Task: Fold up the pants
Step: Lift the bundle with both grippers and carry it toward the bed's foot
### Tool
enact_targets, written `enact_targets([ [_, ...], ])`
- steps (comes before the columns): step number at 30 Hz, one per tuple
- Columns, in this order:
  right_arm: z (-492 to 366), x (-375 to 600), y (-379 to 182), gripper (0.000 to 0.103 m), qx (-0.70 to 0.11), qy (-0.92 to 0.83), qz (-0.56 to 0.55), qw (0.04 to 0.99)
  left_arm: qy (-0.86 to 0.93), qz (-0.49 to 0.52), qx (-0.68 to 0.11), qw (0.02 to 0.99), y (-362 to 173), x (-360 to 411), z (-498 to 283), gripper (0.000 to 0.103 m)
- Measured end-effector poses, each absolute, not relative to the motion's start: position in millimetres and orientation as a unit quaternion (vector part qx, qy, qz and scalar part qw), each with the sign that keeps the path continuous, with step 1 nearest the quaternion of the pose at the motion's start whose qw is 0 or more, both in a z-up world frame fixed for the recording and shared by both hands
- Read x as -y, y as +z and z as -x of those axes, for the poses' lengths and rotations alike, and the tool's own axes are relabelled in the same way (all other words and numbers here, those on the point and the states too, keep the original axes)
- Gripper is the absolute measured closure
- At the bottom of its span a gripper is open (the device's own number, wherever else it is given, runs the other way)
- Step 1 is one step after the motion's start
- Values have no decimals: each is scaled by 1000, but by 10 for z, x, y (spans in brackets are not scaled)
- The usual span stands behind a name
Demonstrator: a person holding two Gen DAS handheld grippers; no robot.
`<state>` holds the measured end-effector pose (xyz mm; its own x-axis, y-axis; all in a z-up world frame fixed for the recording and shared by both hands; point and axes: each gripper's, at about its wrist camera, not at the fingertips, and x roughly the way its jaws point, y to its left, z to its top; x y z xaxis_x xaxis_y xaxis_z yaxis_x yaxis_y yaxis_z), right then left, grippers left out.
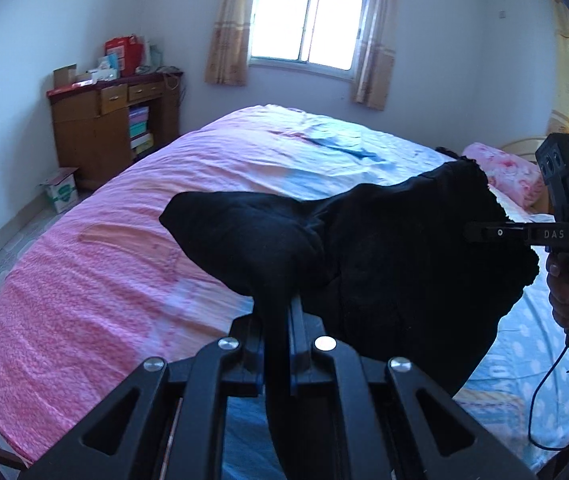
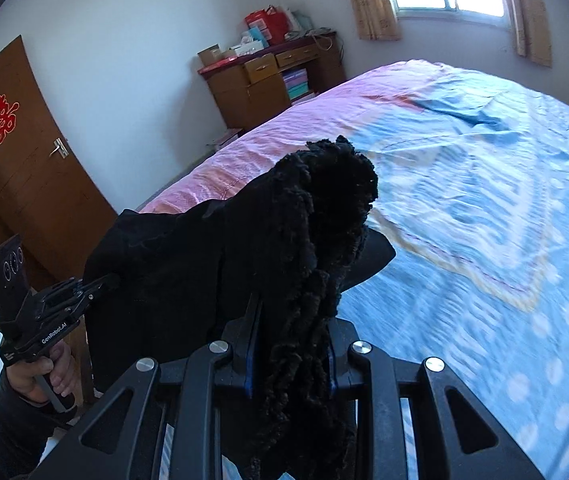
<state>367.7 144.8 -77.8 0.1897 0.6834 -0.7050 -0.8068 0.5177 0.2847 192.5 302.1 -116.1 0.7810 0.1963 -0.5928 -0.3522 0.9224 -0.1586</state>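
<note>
One bed (image 1: 104, 272), one pants (image 1: 384, 248), two clamping tongs (image 1: 280, 308)

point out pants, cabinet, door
pants (image 1: 404, 248), left wrist view, on the smooth black cloth mid-garment
cabinet (image 1: 88, 136), left wrist view, on its wooden front panel
door (image 2: 24, 184), right wrist view, on the brown panel beside the handle

Home bedroom: bed (image 1: 104, 280), curtained window (image 1: 308, 24), wooden cabinet (image 1: 96, 132).

Left tool (image 1: 280, 304) and right tool (image 2: 290, 316), each gripped by one hand, jaws clamped, angled downward, held side by side.
</note>
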Motion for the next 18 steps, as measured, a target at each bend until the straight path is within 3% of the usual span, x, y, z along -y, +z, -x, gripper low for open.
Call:
enact_targets([
  [12,-4054,-1929,-1338,77,-461,479,71,744,163,136,-333,919,-1514,-3264,-2069,94],
  [15,-4156,-1946,-1463,77,-476,476,65,736,169,132,-338,917,-1557,-3254,-2093,90],
  [18,-4236,-1960,-1588,75,-493,466,62,732,182,123,-351,910,-1634,-3252,-2144,78],
])
